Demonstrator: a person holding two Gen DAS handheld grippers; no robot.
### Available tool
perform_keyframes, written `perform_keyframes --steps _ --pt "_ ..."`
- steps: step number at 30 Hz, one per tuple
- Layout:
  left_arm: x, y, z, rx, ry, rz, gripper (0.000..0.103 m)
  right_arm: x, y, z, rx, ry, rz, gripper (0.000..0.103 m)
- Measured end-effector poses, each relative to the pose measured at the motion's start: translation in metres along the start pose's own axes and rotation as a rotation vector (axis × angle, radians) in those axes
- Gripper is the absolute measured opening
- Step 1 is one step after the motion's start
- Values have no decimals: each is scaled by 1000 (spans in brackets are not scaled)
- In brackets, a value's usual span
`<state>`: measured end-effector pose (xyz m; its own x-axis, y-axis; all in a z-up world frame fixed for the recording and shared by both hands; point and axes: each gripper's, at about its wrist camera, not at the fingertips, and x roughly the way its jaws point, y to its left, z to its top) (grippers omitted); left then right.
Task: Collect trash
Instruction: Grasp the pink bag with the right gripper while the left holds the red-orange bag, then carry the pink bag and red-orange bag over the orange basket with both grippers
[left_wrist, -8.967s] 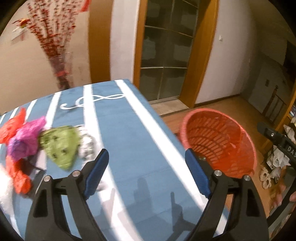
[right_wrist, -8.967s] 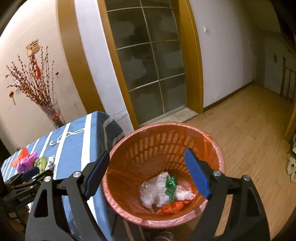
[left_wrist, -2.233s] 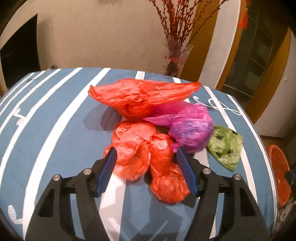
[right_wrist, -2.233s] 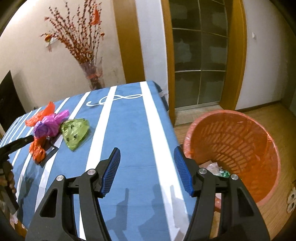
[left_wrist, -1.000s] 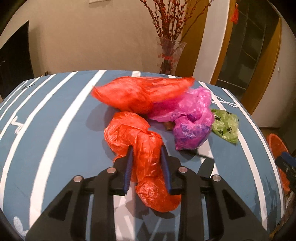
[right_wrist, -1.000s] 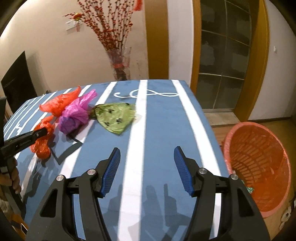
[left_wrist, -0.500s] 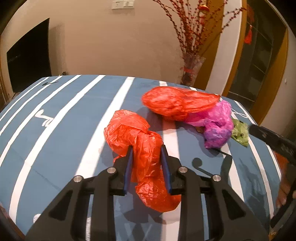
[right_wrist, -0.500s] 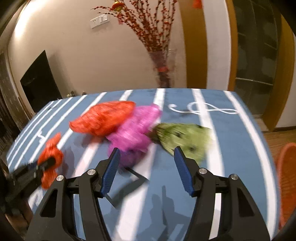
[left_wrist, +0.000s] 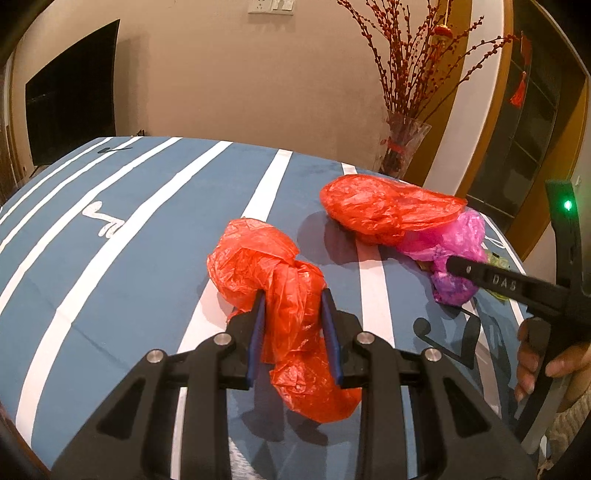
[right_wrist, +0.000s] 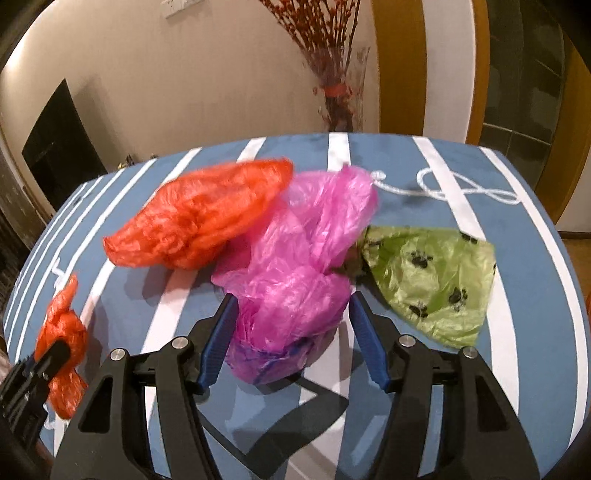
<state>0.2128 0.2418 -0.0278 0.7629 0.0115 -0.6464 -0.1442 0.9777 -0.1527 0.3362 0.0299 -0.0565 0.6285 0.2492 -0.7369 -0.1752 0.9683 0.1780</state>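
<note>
A crumpled red plastic bag (left_wrist: 258, 258) is pinched in my left gripper (left_wrist: 292, 295), just above the blue striped tablecloth (left_wrist: 147, 206). In the right wrist view this bag (right_wrist: 64, 325) shows at the lower left. My right gripper (right_wrist: 292, 299) straddles a pink bag (right_wrist: 295, 273); its jaws are closing, and the blue pads stand close beside the plastic without pressing it. A second red bag (right_wrist: 199, 214) lies left of the pink one, and a green paw-print bag (right_wrist: 432, 277) lies to its right. From the left wrist view the pink bag (left_wrist: 454, 240) lies under a right finger (left_wrist: 461, 266).
A glass vase of red branches (right_wrist: 340, 96) stands behind the table's far edge. A black screen (left_wrist: 70, 92) hangs on the wall at the left. A person's hand (left_wrist: 535, 354) grips the right tool's handle. Bare cloth stretches to the left.
My right gripper has swung from the table's right half onto the pink bag. The left gripper, still shut on the crumpled red bag, has drawn it away from the pile.
</note>
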Motion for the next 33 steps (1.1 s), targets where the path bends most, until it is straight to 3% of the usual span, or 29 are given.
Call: perform_keyframes --steps 4,8,22,33 --pt "0 -3 1 0 0 -6 29 -7 -3 -8 -18 5 14 37" --pt "0 -8 2 9 -1 -11 29 -16 -9 -15 -1 7 36 31" --pt "-6 -52 0 74 4 -66 29 -83 -58 -41 71 -94 7 30" --pt "-11 -117 -7 152 8 -166 29 -145 -127 -61 183 -220 -104 30"
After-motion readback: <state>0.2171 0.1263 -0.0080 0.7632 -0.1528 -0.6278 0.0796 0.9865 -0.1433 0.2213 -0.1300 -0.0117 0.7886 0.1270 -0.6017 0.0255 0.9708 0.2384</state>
